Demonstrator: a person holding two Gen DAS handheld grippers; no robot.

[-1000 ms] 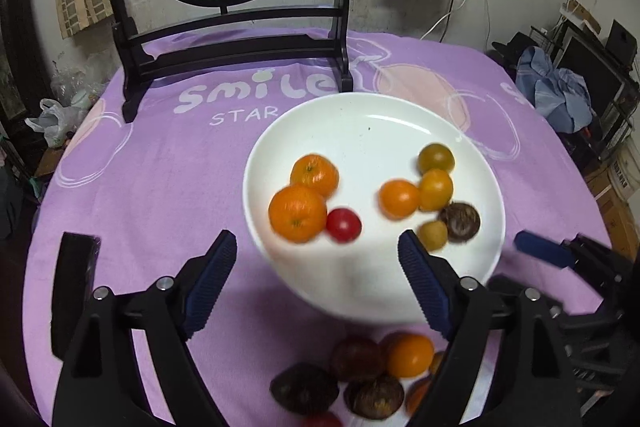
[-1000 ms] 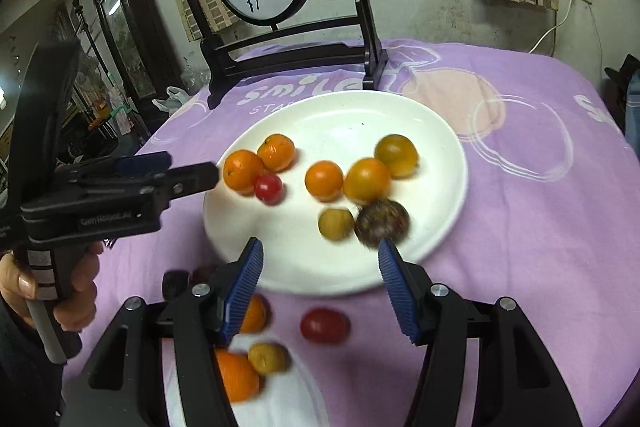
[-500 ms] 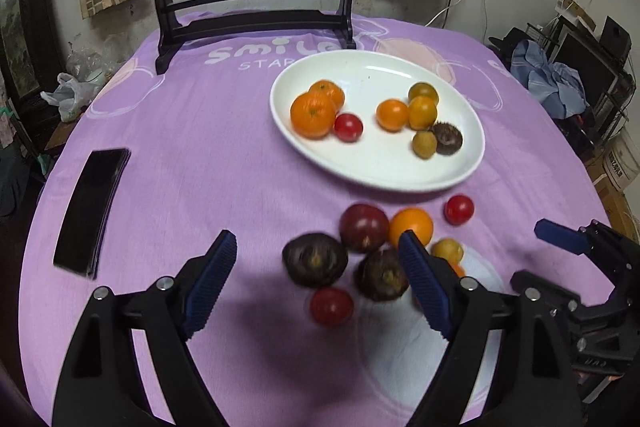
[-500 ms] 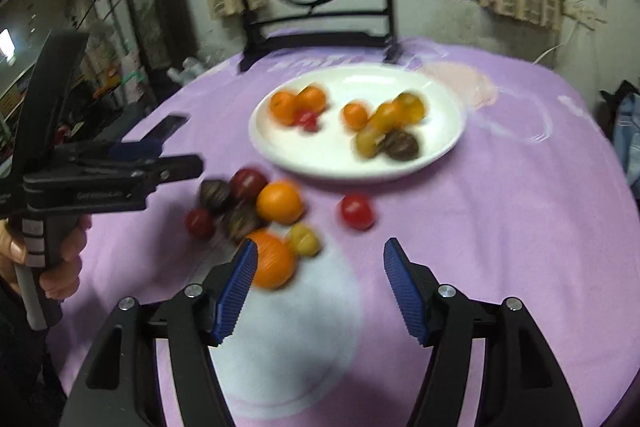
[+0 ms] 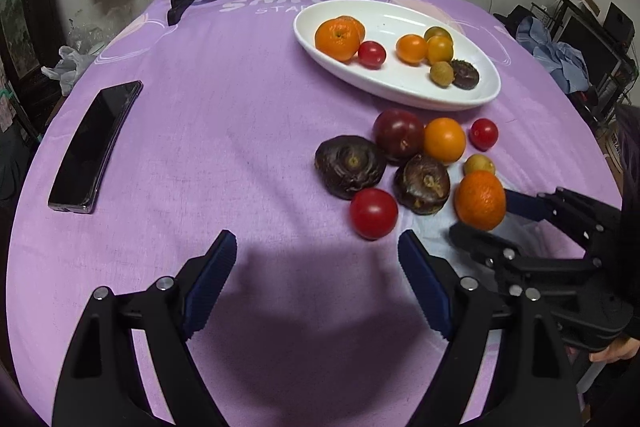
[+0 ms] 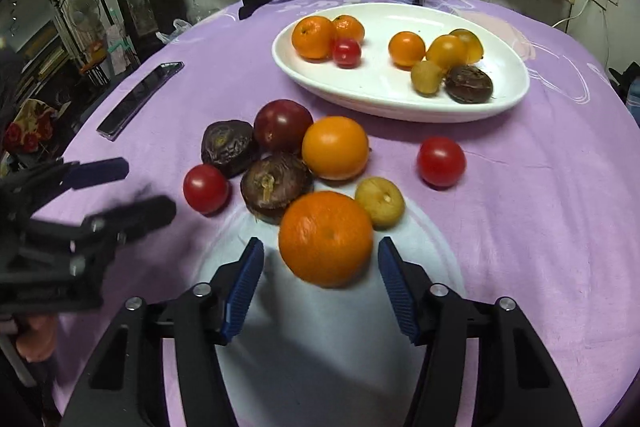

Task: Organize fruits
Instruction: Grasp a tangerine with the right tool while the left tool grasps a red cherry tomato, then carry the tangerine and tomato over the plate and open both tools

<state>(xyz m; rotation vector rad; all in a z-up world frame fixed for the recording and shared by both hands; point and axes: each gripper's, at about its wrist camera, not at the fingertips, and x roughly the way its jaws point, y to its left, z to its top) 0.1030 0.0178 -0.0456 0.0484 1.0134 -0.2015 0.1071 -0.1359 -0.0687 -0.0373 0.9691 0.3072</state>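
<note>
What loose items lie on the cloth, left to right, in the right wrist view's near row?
Red tomato → dark brown wrinkled fruit → tangerine → small yellow fruit → second red tomato.

Two wrist fisheyes, both angled down across the table toward the white plate (image 5: 400, 89).
Left cam sits back and left of the plate (image 6: 400, 107), fruit pile mid-distance. Right cam sits close over the nearest orange (image 6: 326, 239). Shared: plate, fruit pile, phone (image 5: 94, 147), each other's gripper.
</note>
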